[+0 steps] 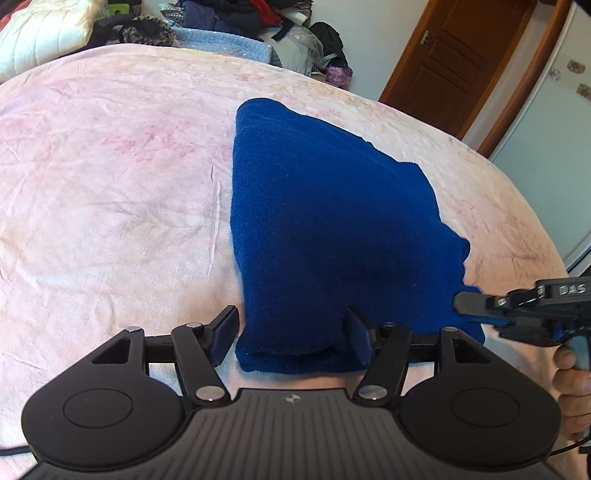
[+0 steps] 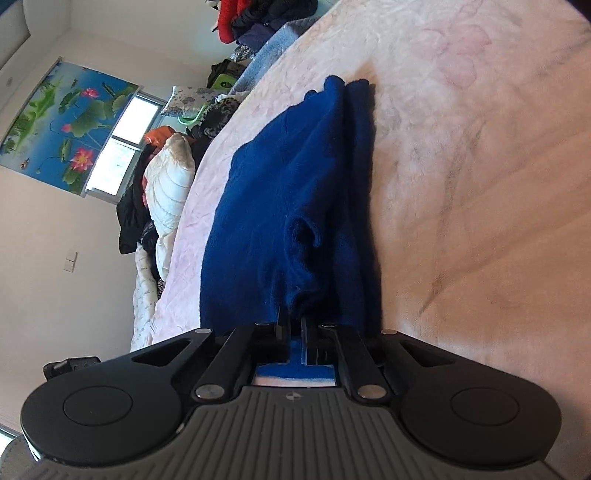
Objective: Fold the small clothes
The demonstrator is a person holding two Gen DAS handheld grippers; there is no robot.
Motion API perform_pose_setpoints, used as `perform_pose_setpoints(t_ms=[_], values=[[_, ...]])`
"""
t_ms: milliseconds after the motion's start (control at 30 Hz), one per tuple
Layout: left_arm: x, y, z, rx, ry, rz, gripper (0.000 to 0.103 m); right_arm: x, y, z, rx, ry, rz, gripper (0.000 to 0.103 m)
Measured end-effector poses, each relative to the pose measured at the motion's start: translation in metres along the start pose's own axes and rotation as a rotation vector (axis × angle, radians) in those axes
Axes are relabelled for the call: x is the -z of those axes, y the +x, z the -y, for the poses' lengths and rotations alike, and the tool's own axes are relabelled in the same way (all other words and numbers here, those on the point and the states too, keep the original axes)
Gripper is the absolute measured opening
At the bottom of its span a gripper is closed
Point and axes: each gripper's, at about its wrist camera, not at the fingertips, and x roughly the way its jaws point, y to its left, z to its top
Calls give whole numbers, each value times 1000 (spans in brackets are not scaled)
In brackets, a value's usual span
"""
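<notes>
At the far left of our left-wrist view we see a quilted white cushion with stitched ribs, then a heap of dark and patterned clothes along the far edge of the bed. The pink bedspread fills most of the frame: a soft, faintly crumpled fabric printed with pale flowers.

Our left gripper is matte black plastic with round pivot housings and silver rivets; its jaws stand moderately wide, straddling the near rolled hem of the blue knit garment without pressing on it. The garment lies folded on the bedspread, right of centre, a fine-ribbed, slightly fuzzy wool in a rough wedge shape that narrows toward the far end.

Further right, our right gripper comes in sideways with a hand wrapped on its handle; its slim black fingers are pinched tight on the garment's right edge. Beyond stands a brown panelled wooden door.

In the right-wrist view the garment shows stacked layers with a puckered fold running into the closed jaws of the right gripper, and a lotus-print blind hangs by the window.
</notes>
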Motion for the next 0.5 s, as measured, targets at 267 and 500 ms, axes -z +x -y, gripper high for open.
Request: perform_pose_setpoints(t_ms=[267,500], values=[[1,0,0,-3,2,3,63,4,9,17,58,33,-26,10],[2,-3,-5,12,-16,4,63,2,-13,14,39,27,9,45]])
